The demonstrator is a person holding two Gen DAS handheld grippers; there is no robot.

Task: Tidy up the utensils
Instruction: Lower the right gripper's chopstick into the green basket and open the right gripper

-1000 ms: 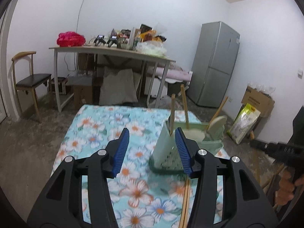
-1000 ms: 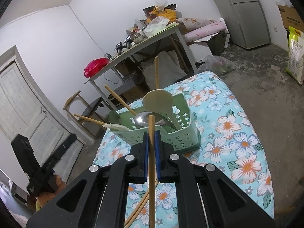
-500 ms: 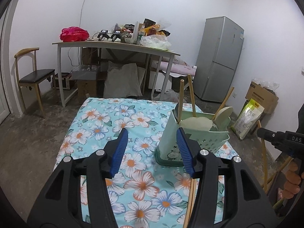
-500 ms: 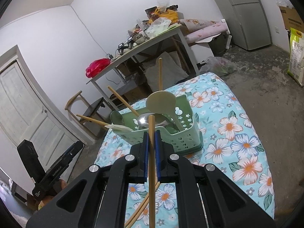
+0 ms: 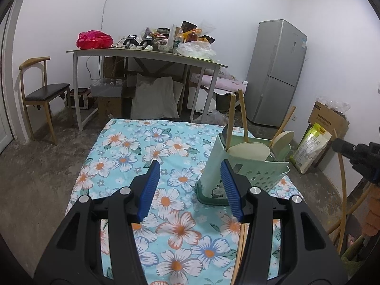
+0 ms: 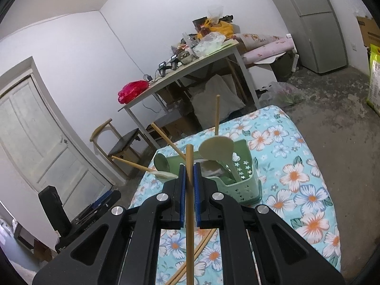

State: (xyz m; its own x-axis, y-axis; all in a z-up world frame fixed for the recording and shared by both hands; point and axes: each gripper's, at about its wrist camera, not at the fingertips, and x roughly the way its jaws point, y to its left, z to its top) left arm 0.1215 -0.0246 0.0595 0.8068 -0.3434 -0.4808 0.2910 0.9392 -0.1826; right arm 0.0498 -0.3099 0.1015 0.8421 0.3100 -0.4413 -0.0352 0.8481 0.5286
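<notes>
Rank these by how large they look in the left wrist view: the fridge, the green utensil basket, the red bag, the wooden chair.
1. fridge
2. green utensil basket, though its nearness to the camera enlarges it
3. wooden chair, close to the basket, so this order is unsure
4. red bag

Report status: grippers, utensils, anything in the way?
Left gripper open, empty. Right gripper shut on chopstick, short of green basket. Spatula and other utensils crowd the basket.
</notes>
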